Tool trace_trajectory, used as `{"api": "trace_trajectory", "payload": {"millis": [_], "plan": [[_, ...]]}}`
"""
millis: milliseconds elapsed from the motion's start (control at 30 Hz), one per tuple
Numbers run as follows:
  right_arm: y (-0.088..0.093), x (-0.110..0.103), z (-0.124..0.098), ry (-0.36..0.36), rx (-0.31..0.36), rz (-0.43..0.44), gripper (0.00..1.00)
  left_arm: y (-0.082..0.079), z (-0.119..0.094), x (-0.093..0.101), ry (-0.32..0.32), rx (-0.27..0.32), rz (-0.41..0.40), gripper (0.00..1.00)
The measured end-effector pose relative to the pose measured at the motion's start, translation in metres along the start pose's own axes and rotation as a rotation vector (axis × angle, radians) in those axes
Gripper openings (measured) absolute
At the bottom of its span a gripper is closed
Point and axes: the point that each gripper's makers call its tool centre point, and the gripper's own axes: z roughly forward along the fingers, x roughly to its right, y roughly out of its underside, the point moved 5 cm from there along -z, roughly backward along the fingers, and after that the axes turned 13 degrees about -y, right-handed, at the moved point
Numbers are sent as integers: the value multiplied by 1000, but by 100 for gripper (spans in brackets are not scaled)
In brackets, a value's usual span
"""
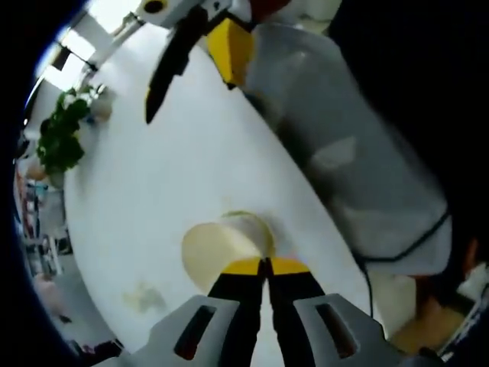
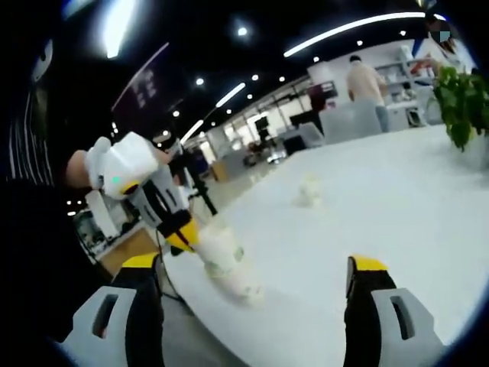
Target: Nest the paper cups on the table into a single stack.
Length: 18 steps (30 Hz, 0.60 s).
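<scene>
Left gripper (image 1: 266,267): its fingers (image 1: 244,267) are pressed together on the rim of a paper cup (image 1: 218,246), which lies tipped just ahead of the tips with its pale inside facing the camera; in the right gripper view the same gripper (image 2: 183,233) holds that cup (image 2: 218,248) at the near edge of the bench.

Right gripper (image 2: 256,279): its fingers (image 2: 368,265) stand wide apart with nothing between them; in the left gripper view it (image 1: 202,57) hangs above the bench, far beyond the left fingertips.

Other cups: a second paper cup or short stack (image 2: 243,287) sits on the bench directly under the held cup, touching or nearly so; blur hides how many. A further small pale cup-like thing (image 2: 309,191) stands well beyond the open fingers, out on the bench.

Bench (image 1: 153,183): white and round-edged, with a potted plant (image 1: 61,138) at its far side.

Step in hand: judged from this, the left gripper is lowering its cup onto the one below, so nesting is under way but not finished.

Next move calls for: lining up the held cup's base with the lower cup's mouth, pressing it home, then letting go; the right fingers are free to steady the lower cup or fetch the distant one.
</scene>
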Motion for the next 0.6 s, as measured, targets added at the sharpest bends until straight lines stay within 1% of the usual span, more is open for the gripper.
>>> {"api": "trace_trajectory", "payload": {"millis": [67, 100, 133, 167, 367, 600], "plan": [[0, 0, 0, -1, 1, 0, 98, -1, 1, 0, 2, 0, 0, 0], [0, 0, 0, -1, 1, 0, 98, -1, 2, 1, 6, 8, -3, 0], [0, 1, 0, -2, 2, 1, 98, -3, 3, 2, 16, 30, -8, 0], [0, 1, -1, -2, 3, 2, 98, -3, 4, 3, 19, 34, -12, 0], [-1, 3, -3, 0, 17, 15, 98, -1, 13, 8, 46, 25, -29, 1], [3, 7, -7, 4, 21, 29, 98, -2, 19, 8, 53, 35, -63, 2]]}}
